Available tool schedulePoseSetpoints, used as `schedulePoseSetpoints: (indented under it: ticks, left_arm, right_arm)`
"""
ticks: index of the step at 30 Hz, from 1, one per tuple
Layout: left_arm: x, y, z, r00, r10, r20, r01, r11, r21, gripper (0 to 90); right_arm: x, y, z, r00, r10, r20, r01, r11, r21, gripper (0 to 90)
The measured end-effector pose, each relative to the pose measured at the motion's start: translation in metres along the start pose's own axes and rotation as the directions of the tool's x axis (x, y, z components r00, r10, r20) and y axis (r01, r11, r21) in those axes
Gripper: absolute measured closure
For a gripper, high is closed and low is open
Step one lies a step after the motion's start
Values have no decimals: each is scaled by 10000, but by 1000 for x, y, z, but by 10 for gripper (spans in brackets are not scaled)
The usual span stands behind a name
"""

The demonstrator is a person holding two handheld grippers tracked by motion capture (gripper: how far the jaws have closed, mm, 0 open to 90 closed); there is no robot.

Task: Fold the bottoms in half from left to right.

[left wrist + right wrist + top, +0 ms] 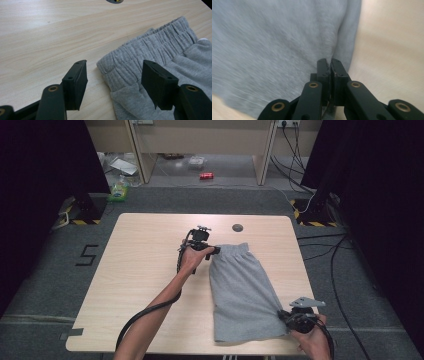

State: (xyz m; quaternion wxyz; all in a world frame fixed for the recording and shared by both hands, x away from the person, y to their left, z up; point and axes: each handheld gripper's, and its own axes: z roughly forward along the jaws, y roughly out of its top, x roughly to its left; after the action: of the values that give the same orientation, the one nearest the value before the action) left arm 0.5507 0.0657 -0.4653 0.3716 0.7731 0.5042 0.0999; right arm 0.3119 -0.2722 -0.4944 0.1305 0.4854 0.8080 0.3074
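Folding in hand: right gripper [330,65] is clamped on the hem edge of the grey fleece shorts [242,290]. Left gripper [113,80] gapes, waistband corner between its jaws, ungripped. Next, probably: close left.

Grey fleece shorts with ribbed elastic waistband [241,287] [160,50] [274,45]: flat, folded lengthwise, right of frame centre, waistband toward top.
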Motion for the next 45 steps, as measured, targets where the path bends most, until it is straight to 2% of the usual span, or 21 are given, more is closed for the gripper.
schedulePoseSetpoints:
  ticks: [1,3,5,6,9,10,11,13,18,19,21,22,23,26,33,34,38,41,42,43,45]
  left_arm:
    - [-1,0,0,10000,36,-25,-36,10000,-36,371]
    - [1,0,1,10000,49,-63,-49,10000,3,370]
    - [1,0,1,10000,13,-86,-13,10000,-13,370]
    - [2,0,2,10000,-8,-96,8,10000,-1,369]
    - [2,0,3,9999,-4,-103,4,10000,54,367]
    - [2,0,3,9999,-4,-103,4,10000,54,367]
    - [1,0,3,9999,3,-114,-2,10000,48,366]
    - [1,1,3,10000,7,-99,-7,10000,19,365]
    - [1,2,2,10000,7,-77,-7,10000,-17,361]
    - [1,2,3,10000,-36,-81,36,10000,9,351]
    - [2,2,4,9999,-34,-99,34,10000,21,347]
    - [2,2,5,9999,-73,-95,73,10000,8,347]
    - [3,2,5,9999,-85,-83,85,10000,1,346]
    - [5,0,9,9998,-203,-63,204,9998,23,337]
    - [5,0,12,9995,-323,44,324,9994,-115,317]
    - [3,1,12,9996,-277,1,277,9995,-161,317]
    - [-1,1,17,9998,-180,-86,179,9998,-69,315]
    - [-2,0,23,9997,-59,-229,58,10000,-47,315]
    - [-2,0,25,9996,-35,-282,34,10000,-37,315]
    - [-2,1,26,9994,-40,-336,37,10000,-80,320]
    - [-3,1,28,9993,-30,-366,25,9999,-142,324]
  right_arm:
    - [-2,0,2,9998,197,-65,-198,9996,-178,776]
    - [-1,4,-3,9999,140,42,-139,9997,-219,663]
    - [-2,7,-5,9998,205,-12,-206,9994,-271,612]
    - [-2,11,-8,9995,327,55,-324,9981,-516,596]
    - [-9,40,-5,9997,93,206,-61,9886,-1503,587]
    - [-9,40,-5,9997,93,206,-61,9886,-1503,587]
    - [-14,58,6,9998,-79,181,107,9878,-1557,571]
    - [-18,75,20,9999,-148,-1,145,9840,-1775,571]
    - [-24,104,49,9997,-240,-9,235,9847,-1726,579]
    - [-25,115,60,9997,-253,19,253,9863,-1631,608]
    - [-26,121,68,9995,-287,114,300,9895,-1413,674]
    - [-26,121,68,9995,-287,114,300,9895,-1413,674]
    - [-28,123,74,9996,-183,204,207,9920,-1246,742]
    - [-34,121,80,9999,-144,64,151,9924,-1224,848]
    - [-45,119,75,9993,296,214,-263,9895,-1420,864]
    - [-48,119,74,9984,351,437,-287,9898,-1392,864]
    - [-52,114,85,9977,343,588,-285,9949,-970,862]
    - [-54,114,89,9972,526,529,-471,9937,-1013,840]
    - [-54,114,88,9969,547,559,-487,9935,-1028,802]
    - [-54,114,82,9951,705,692,-627,9921,-1090,698]
    - [-51,112,73,9948,647,790,-559,9924,-1095,627]
